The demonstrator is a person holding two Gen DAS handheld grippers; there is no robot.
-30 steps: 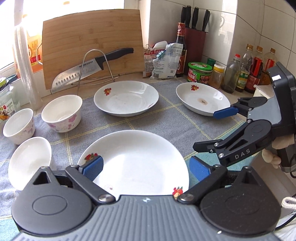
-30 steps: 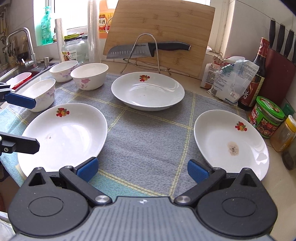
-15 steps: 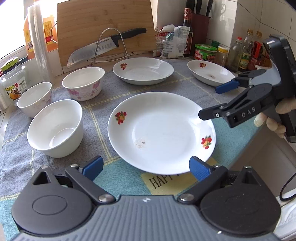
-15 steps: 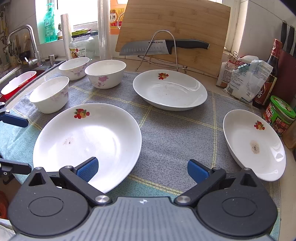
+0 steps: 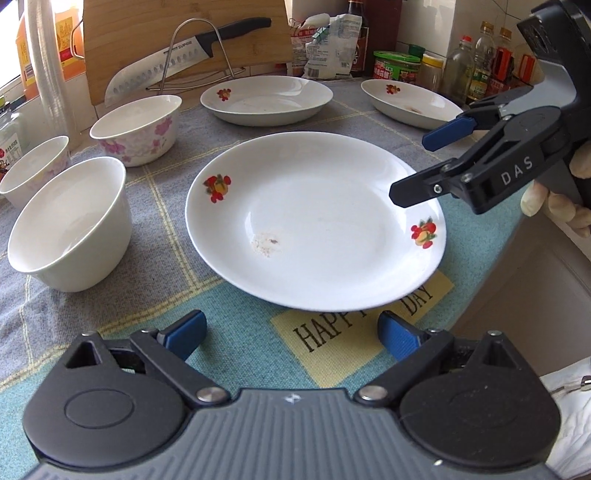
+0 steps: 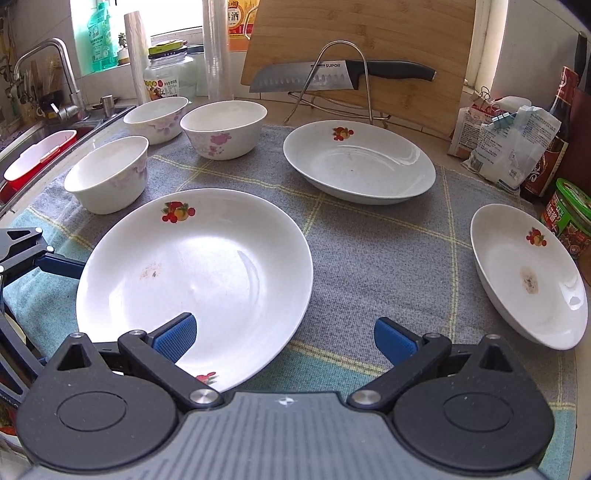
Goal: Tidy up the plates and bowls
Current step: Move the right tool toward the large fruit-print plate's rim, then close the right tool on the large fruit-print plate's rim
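A large white plate [image 5: 314,221] with fruit decals lies on the grey cloth [image 5: 369,122], just ahead of my open left gripper [image 5: 291,334], which holds nothing. My right gripper [image 5: 417,166] hangs open over the plate's right rim. In the right wrist view the same plate [image 6: 195,273] lies under the left finger of the right gripper [image 6: 284,336]. Two more plates [image 6: 358,166] [image 6: 528,273] lie behind and to the right. Three white bowls [image 6: 109,173] [image 6: 223,129] [image 6: 155,112] stand at the left.
A knife [image 6: 332,75] rests on a wire rack before a leaning cutting board [image 6: 362,33]. A sink [image 6: 40,147] lies at the far left. Jars, bottles and packets [image 6: 517,147] crowd the right wall. The counter edge [image 5: 517,251] drops off beside the large plate.
My left gripper has drawn back, so the large plate now lies fully ahead of its fingers. My right gripper has shifted left, bringing its left finger over that plate's rim.
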